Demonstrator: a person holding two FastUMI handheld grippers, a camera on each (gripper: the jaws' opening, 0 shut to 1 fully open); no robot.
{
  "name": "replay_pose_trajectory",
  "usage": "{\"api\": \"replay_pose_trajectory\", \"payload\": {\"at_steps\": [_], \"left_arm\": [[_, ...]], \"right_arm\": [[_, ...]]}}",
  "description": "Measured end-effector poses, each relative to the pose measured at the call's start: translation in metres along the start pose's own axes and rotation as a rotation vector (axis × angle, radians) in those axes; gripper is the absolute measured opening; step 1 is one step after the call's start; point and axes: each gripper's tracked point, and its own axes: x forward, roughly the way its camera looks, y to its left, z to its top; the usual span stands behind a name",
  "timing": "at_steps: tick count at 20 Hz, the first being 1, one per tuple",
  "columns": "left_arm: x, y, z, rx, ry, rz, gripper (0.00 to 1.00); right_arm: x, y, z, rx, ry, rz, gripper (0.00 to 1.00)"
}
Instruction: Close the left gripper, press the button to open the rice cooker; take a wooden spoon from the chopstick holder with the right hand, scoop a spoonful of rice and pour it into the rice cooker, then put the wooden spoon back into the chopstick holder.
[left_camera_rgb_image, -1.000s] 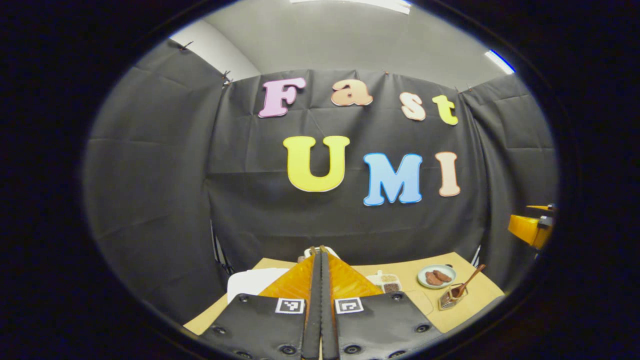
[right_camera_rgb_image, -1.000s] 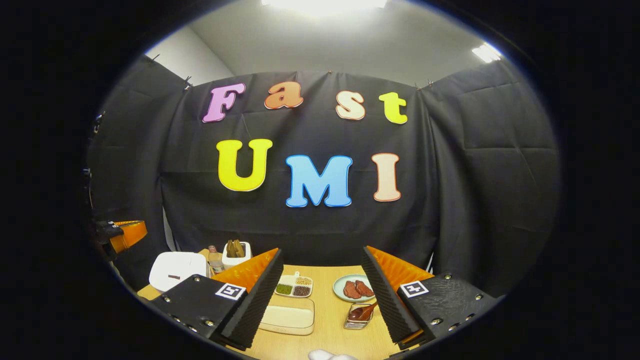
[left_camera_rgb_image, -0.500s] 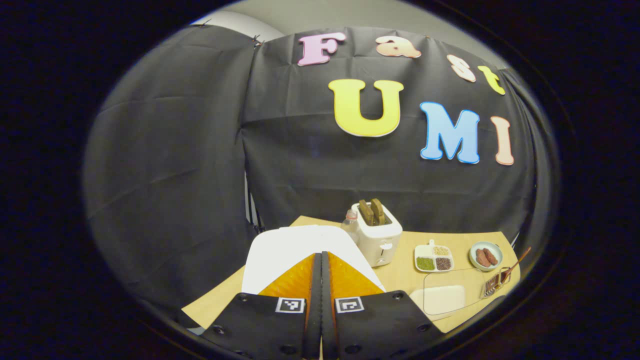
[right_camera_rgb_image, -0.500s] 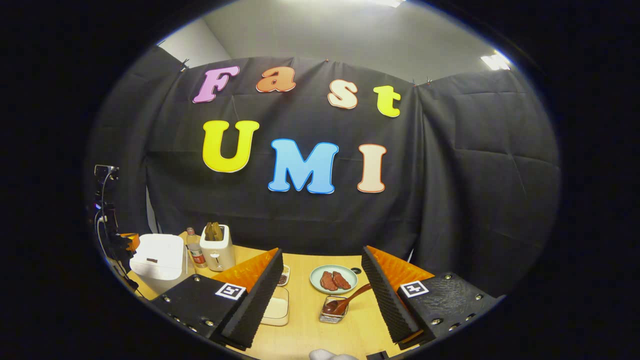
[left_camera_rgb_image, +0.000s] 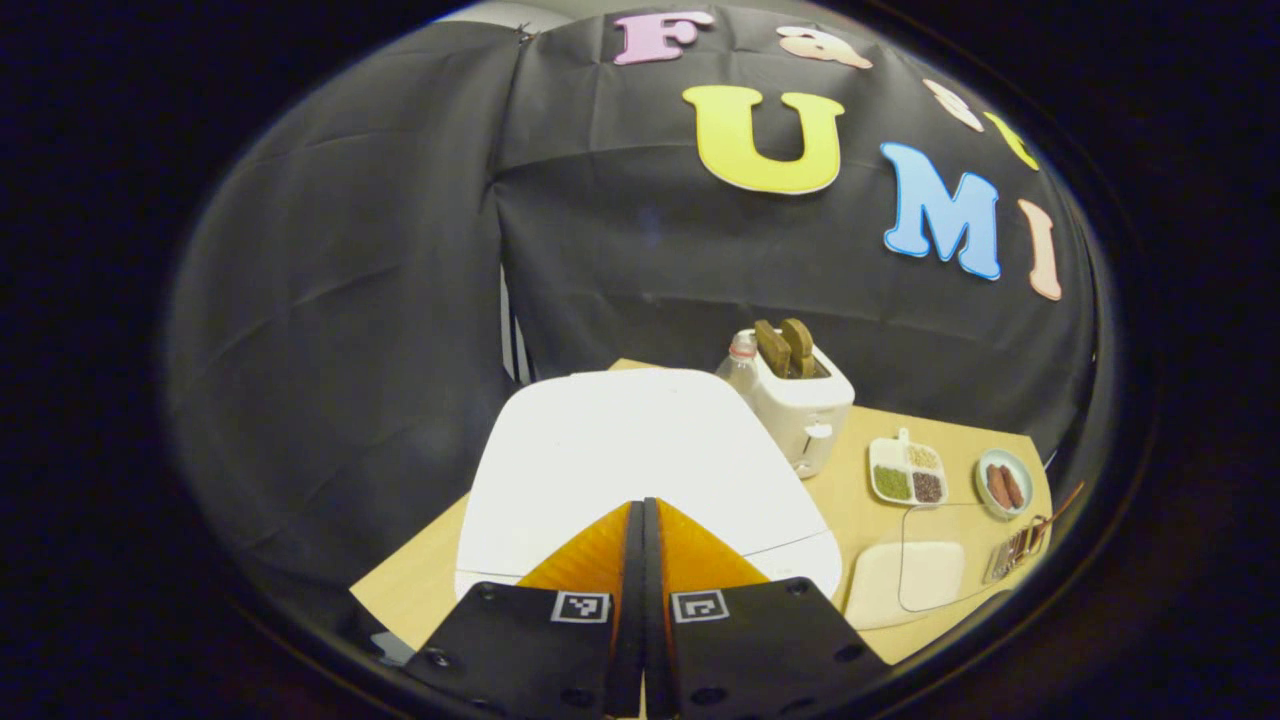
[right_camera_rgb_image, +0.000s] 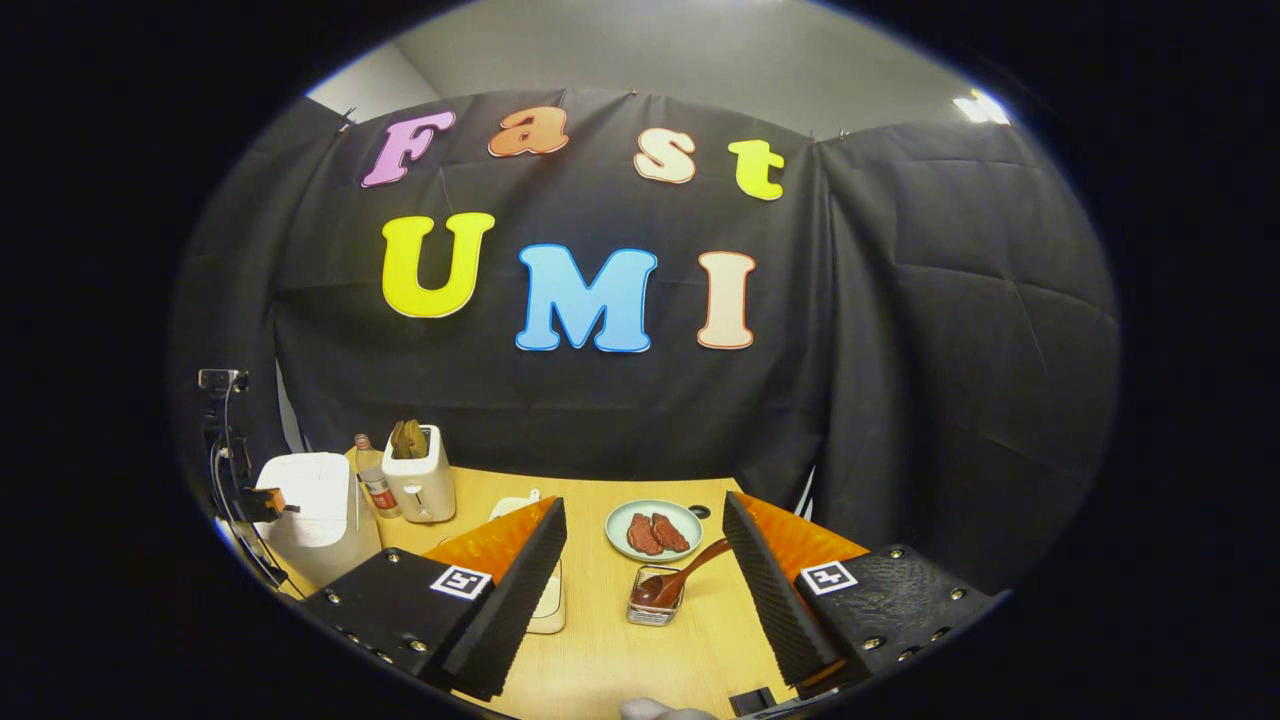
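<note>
The white rice cooker (left_camera_rgb_image: 620, 455), lid down, lies right under my left gripper (left_camera_rgb_image: 643, 508), which is shut with nothing between its fingers, its tips over the lid's near part. In the right gripper view the cooker (right_camera_rgb_image: 315, 505) stands at the far left, with the left gripper (right_camera_rgb_image: 268, 499) at its front. The wooden spoon (right_camera_rgb_image: 683, 578) leans in the small wire chopstick holder (right_camera_rgb_image: 652, 605), ahead of my right gripper (right_camera_rgb_image: 645, 508), which is open and apart from it. A clear box of rice (left_camera_rgb_image: 905, 590) lies right of the cooker.
A white toaster (left_camera_rgb_image: 805, 400) with bread slices and a small bottle (left_camera_rgb_image: 740, 358) stand behind the cooker. A divided dish of grains (left_camera_rgb_image: 908, 470) and a plate of meat (right_camera_rgb_image: 655, 528) sit farther back on the wooden table (right_camera_rgb_image: 610, 650). A camera stand (right_camera_rgb_image: 225, 440) rises at the left edge.
My left gripper, still shut, has come down and forward over the rice cooker's lid. The right gripper, still open, has drifted nearer the chopstick holder.
</note>
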Motion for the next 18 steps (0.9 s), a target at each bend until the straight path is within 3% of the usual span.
{"api": "replay_pose_trajectory", "payload": {"at_steps": [5,14,18], "left_arm": [[0.003,0.001,-0.012,0.034,0.028,0.01,0.09],[0.012,0.004,-0.013,0.033,0.082,0.012,0.09],[0.011,0.003,-0.005,0.069,0.026,0.005,0.09]], "right_arm": [[0.003,0.008,-0.009,0.047,0.027,0.026,0.97],[-0.004,0.015,-0.019,0.027,0.031,0.039,0.96],[-0.004,0.013,-0.021,0.033,0.034,0.036,0.97]]}}
